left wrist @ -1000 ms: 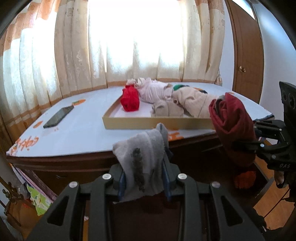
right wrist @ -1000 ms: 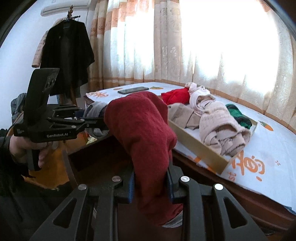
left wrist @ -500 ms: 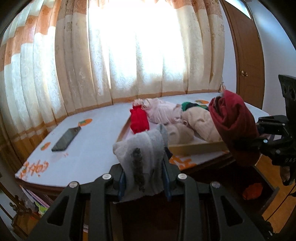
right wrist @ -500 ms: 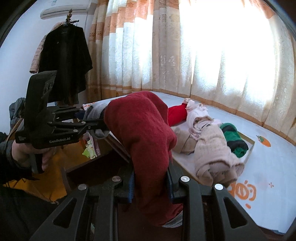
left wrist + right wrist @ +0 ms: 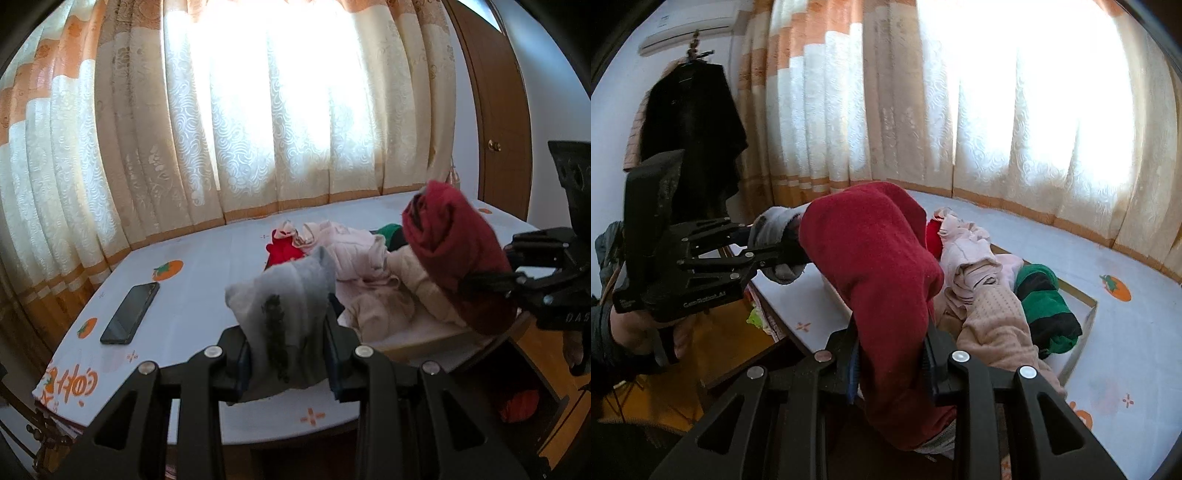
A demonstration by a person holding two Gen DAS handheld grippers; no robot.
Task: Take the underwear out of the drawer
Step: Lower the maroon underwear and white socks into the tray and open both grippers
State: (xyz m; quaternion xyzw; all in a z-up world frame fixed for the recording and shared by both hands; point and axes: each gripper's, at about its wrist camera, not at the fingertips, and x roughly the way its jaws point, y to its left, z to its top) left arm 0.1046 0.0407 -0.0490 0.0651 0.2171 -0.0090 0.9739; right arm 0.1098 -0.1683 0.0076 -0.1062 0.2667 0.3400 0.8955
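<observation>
We held the grey underwear [image 5: 284, 325] clamped in the left gripper [image 5: 290, 350] and the dark red underwear [image 5: 882, 280] in the right gripper [image 5: 892, 354] above the table's [image 5: 207, 291] front edge, where a loose, perhaps shallow pinch could have dropped either fold

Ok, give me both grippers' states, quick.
Left gripper: shut on the grey garment.
Right gripper: shut on the red garment.

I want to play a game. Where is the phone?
The phone lies flat on the white table, left in the left wrist view, beside an orange fruit print, away from the clothes.
</observation>
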